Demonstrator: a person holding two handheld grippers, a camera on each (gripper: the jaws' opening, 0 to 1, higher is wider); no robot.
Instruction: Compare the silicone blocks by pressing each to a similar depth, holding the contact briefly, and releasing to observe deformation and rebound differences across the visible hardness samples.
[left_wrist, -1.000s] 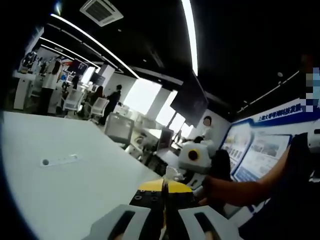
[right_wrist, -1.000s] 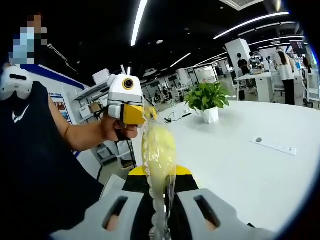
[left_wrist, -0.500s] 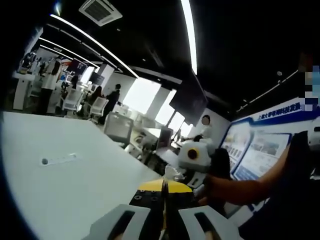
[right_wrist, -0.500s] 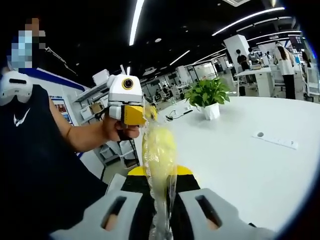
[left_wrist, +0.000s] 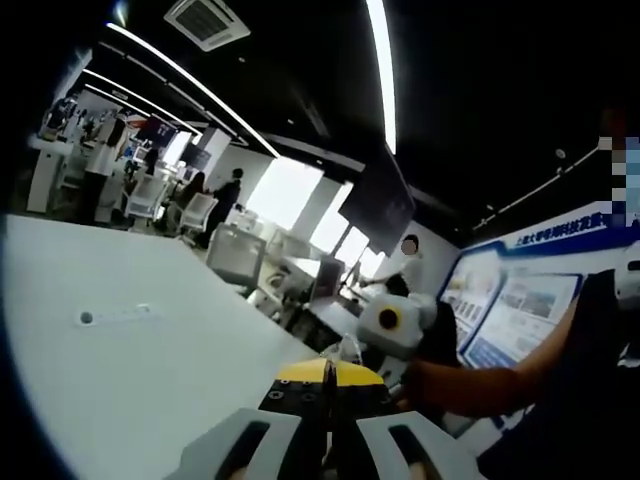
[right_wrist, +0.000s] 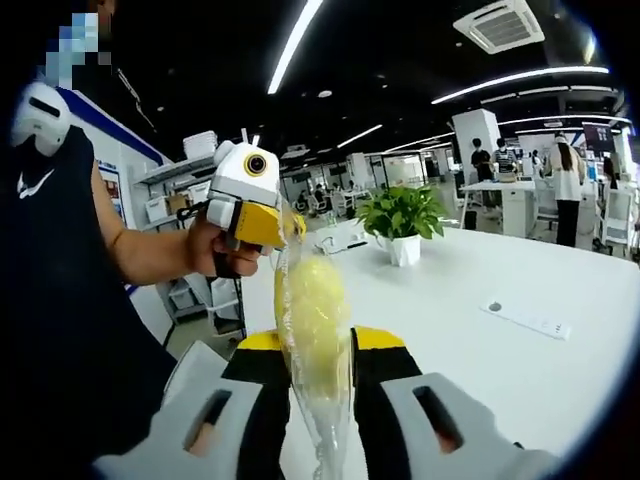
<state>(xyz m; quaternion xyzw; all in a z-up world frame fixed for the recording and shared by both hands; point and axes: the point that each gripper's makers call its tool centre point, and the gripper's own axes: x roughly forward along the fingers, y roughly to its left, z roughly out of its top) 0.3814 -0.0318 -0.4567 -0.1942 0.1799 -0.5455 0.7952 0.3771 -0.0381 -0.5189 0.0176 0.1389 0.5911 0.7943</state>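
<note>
Right gripper view: right gripper at bottom centre, jaws closed tight on a clear plastic bag holding a pale yellow silicone block; bag pinched between the black-and-yellow jaw pads, block standing above the jaw tips at frame centre. Bag stretched upward and leftward to the left gripper, seen in the upper left of centre, white body with yellow jaw end, gripped in a person's hand. Top of bag meeting that yellow jaw end; bag thus held off the table between both grippers. White table across the right half, carrying a potted green plant right of centre and a flat white strip lower right. Person's dark sleeveless top along the left side. Left gripper view: left gripper at bottom centre, jaws drawn fully together with a thin sliver of clear film at the tips; contents of the grip too small to read here. Right gripper, white and held by a hand, just right of and above the jaw tips. White table in the left half. Ceiling light strips overhead.
</note>
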